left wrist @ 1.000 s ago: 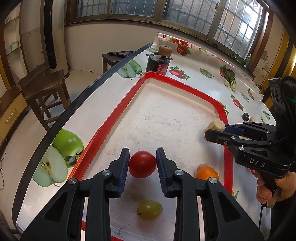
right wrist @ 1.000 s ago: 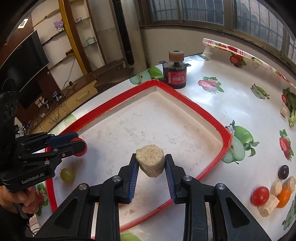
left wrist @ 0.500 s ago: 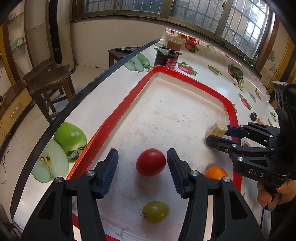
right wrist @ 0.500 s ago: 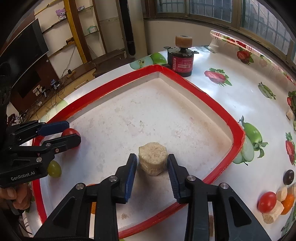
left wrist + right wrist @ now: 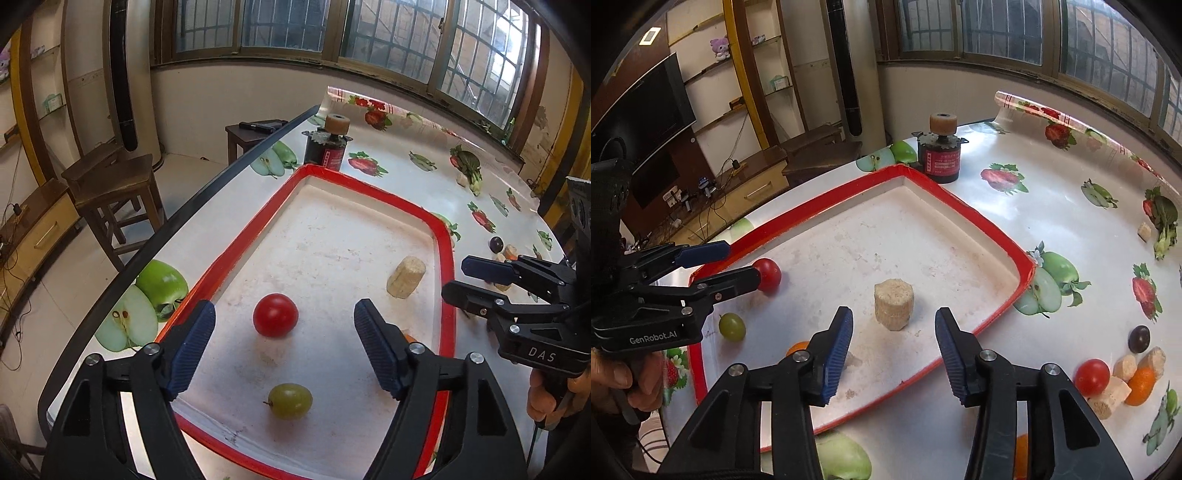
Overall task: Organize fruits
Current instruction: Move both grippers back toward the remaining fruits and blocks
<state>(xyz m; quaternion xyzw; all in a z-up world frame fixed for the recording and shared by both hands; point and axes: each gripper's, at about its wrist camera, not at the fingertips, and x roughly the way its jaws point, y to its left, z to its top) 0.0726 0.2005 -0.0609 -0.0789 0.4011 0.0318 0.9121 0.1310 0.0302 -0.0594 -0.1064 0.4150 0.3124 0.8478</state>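
Left wrist view: left gripper (image 5: 284, 350) jaws opening, nothing clamped; grape (image 5: 290, 401) nearest, tomato (image 5: 275, 315) beyond it, both lying free in the red-rimmed tray (image 5: 446, 258). Right gripper (image 5: 894, 354) jaws opening too, the beige chunk (image 5: 894, 304) standing apart, farther in the tray.

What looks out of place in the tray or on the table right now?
Among the fruit, a tan foam-like block stands upright in the red-rimmed tray, with crumbs near it. A black motor-like cylinder sits beside the tray's far corner.
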